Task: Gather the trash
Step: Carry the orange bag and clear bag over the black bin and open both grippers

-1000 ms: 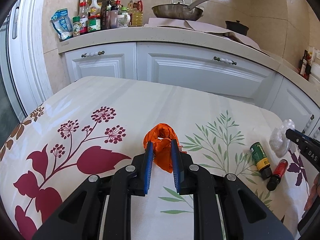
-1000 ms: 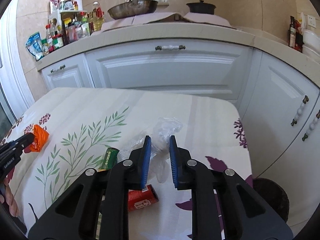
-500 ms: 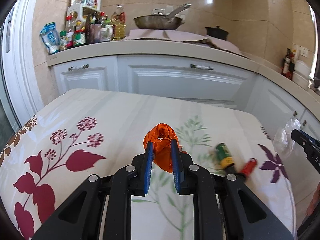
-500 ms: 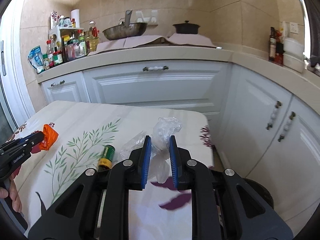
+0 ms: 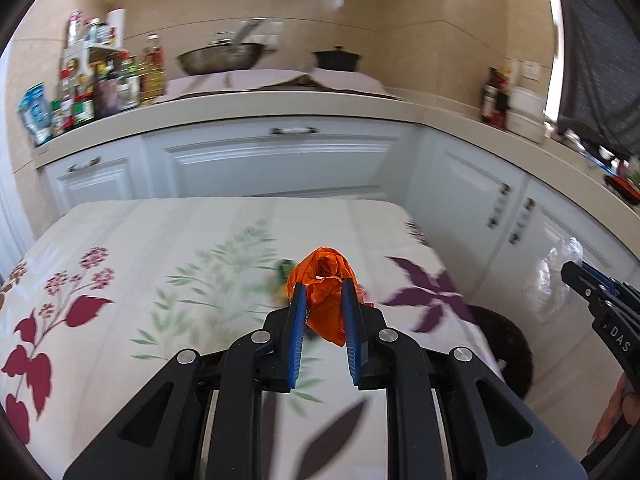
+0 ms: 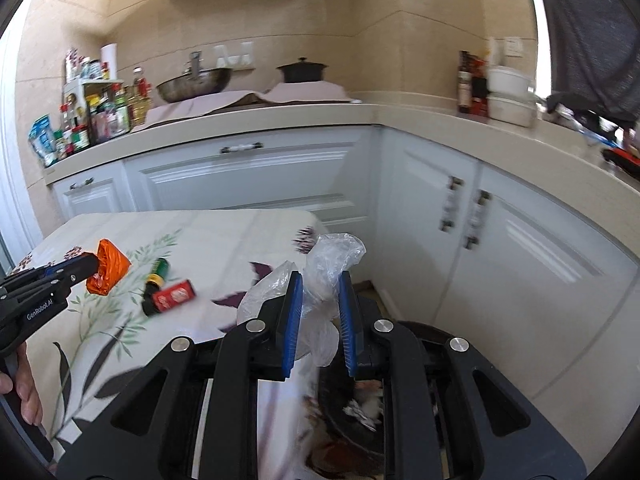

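Your left hand-held gripper is clamped on the orange wrapper above the bench; your right hand-held gripper pinches the clear plastic bag over the bin.

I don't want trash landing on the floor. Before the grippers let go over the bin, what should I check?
1. Left gripper clamped on the orange wrapper: ok.
2. Right gripper clamped on the clear plastic bag: ok.
3. Plastic bag over the dark bin: ok, roughly; the bin sits below the fingers.
4. Orange wrapper over the bin: not ok, it hangs above the floral tablecloth.
5. Bin has room: cannot tell, mostly hidden.
6. Table cleared: not ok, the green bottle and red bottle remain.
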`<state>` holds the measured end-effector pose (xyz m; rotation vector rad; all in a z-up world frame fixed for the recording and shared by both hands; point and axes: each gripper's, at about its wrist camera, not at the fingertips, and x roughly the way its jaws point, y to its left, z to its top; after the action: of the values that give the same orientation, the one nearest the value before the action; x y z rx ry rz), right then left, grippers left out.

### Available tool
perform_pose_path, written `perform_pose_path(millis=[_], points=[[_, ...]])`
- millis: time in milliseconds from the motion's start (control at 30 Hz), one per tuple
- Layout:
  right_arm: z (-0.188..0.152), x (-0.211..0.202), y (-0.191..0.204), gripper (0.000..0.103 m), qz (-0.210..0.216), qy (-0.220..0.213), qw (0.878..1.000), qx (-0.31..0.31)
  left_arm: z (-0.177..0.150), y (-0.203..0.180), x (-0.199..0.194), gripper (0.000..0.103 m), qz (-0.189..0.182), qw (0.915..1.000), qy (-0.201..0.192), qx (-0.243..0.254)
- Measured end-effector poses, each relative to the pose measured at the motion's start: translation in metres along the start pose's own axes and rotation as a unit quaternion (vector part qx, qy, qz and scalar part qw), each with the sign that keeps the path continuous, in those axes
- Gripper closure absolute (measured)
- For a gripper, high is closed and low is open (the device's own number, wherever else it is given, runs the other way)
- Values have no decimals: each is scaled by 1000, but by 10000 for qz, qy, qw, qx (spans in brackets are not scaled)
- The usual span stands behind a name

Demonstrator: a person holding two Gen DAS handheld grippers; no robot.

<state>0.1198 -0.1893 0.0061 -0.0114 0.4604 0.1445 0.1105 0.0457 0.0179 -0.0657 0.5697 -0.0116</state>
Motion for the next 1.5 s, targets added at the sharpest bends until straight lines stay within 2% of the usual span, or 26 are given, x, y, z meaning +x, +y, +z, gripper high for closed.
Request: perform_pose_path(millis=[300,700,1033,1500], points=[[-17,-24,-52,85,-391,-70,9988,300,-7,-69,-3,84,-501,9978,-34,427],[-29,-30,-93,85,-696,-123,9960,547,-13,-133,7,84,-862,9925,-18,862],[-34,-23,-116,85,-813,-76,9945,655,-18,-160,21,84,-934,9901,48,1045],[-37,10,-132,85,-834,50,9938,732,-14,-190,57,84,-903,9894,212,1118]])
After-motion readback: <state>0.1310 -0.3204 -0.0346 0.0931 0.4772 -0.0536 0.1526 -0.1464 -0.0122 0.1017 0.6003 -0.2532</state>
